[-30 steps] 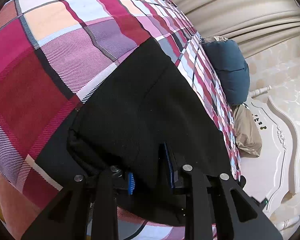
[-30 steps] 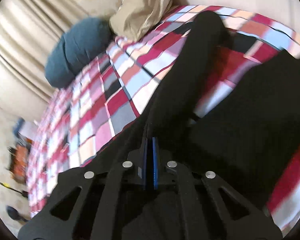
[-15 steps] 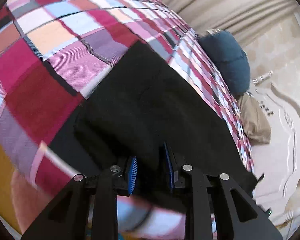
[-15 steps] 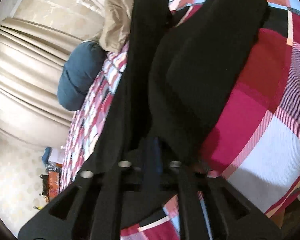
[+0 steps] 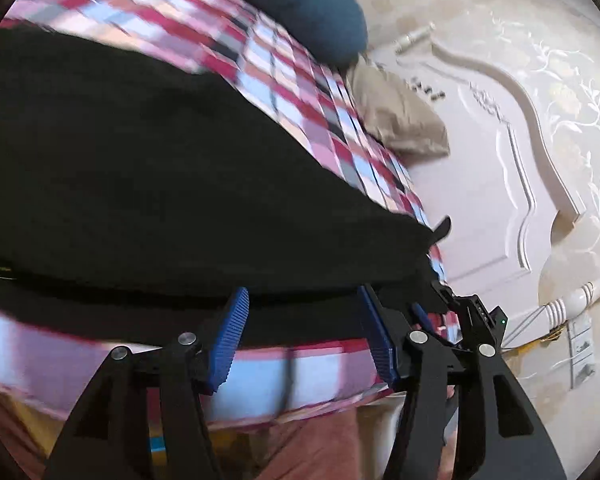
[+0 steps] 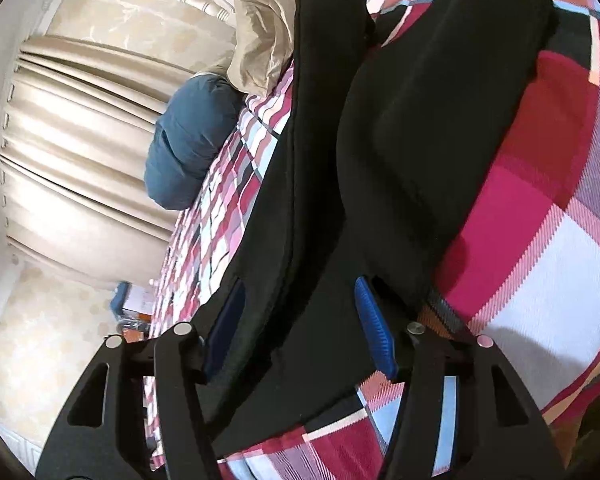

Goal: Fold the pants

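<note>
Black pants [image 5: 140, 180] lie lengthwise on the plaid bed cover [image 5: 292, 376], one leg laid over the other. My left gripper [image 5: 302, 296] is at the pants' near edge. Its jaws are opening, the blue pads stand apart, and only the cloth's edge lies between the tips. In the right wrist view the pants [image 6: 420, 140] run away from me toward the pillows. My right gripper [image 6: 300, 284] is also opening, with black cloth lying loose between its wide pads. A black housing with a green light [image 5: 484, 316] shows beside the pants' far end.
A blue bolster [image 5: 308, 8] and a beige pillow [image 5: 396, 120] sit at the head of the bed by the white headboard [image 5: 480, 200]. Beige curtains [image 6: 72, 140] hang beyond the bed's far side. Clutter [image 6: 132, 304] lies on the floor there.
Both grippers were shut on black cloth and have now let go, jaws spread. The left one swung right along the bed's edge. The carried leg now rests over the other.
</note>
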The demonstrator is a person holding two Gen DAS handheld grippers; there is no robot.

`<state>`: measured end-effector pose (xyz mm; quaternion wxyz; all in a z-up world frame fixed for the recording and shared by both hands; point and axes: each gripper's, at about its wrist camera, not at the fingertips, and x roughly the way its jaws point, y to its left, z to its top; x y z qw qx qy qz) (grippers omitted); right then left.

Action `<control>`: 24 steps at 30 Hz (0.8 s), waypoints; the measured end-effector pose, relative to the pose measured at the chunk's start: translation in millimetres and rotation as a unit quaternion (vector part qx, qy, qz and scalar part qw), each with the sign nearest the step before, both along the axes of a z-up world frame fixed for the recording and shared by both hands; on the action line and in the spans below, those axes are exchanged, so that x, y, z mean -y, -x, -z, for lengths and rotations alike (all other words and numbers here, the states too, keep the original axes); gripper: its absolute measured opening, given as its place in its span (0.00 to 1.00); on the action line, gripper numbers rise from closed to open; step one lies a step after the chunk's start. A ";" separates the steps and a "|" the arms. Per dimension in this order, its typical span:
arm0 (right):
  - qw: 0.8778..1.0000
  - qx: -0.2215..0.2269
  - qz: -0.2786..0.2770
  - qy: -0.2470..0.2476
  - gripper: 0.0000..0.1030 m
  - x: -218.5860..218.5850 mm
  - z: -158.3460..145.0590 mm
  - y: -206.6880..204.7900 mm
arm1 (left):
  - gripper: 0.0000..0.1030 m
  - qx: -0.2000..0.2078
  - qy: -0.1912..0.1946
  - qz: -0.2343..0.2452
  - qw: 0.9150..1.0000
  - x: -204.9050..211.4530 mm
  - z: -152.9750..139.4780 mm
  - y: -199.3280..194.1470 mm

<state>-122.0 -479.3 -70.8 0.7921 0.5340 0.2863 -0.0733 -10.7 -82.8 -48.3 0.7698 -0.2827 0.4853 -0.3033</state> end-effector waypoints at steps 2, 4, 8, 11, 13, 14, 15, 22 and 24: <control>1.000 0.004 0.000 0.000 0.64 -1.5 -1.9 6.2 | 0.55 -0.024 0.006 0.000 1.000 18.2 12.2 -8.3; 1.000 0.008 0.004 -0.001 0.66 -0.2 -2.3 10.8 | 0.55 -0.051 0.026 -0.011 0.998 30.5 24.1 -15.8; 1.000 0.023 -0.001 -0.016 0.66 3.7 0.3 15.3 | 0.55 -0.057 0.042 -0.053 0.996 32.9 31.3 -18.8; 0.999 0.027 -0.005 -0.027 0.66 7.6 1.1 15.8 | 0.55 -0.075 0.061 -0.083 0.992 34.6 31.8 -20.8; 0.999 0.026 -0.007 -0.025 0.66 10.2 -2.5 15.5 | 0.55 -0.124 0.086 -0.106 0.983 31.3 38.6 -18.0; 0.999 0.027 -0.006 -0.019 0.66 12.7 -7.5 16.0 | 0.55 -0.144 0.098 -0.114 0.978 30.4 43.9 -14.5; 1.000 0.028 0.001 -0.008 0.66 16.3 -14.7 18.1 | 0.55 -0.155 0.104 -0.120 0.975 29.2 47.2 -11.5; 0.996 0.024 0.070 0.044 0.71 84.3 -43.6 17.4 | 0.56 -0.148 0.155 -0.151 0.965 25.2 53.6 -13.3; 0.991 0.005 0.121 0.058 0.71 114.1 -44.0 28.3 | 0.64 -0.125 0.135 -0.142 0.973 26.7 44.3 -15.3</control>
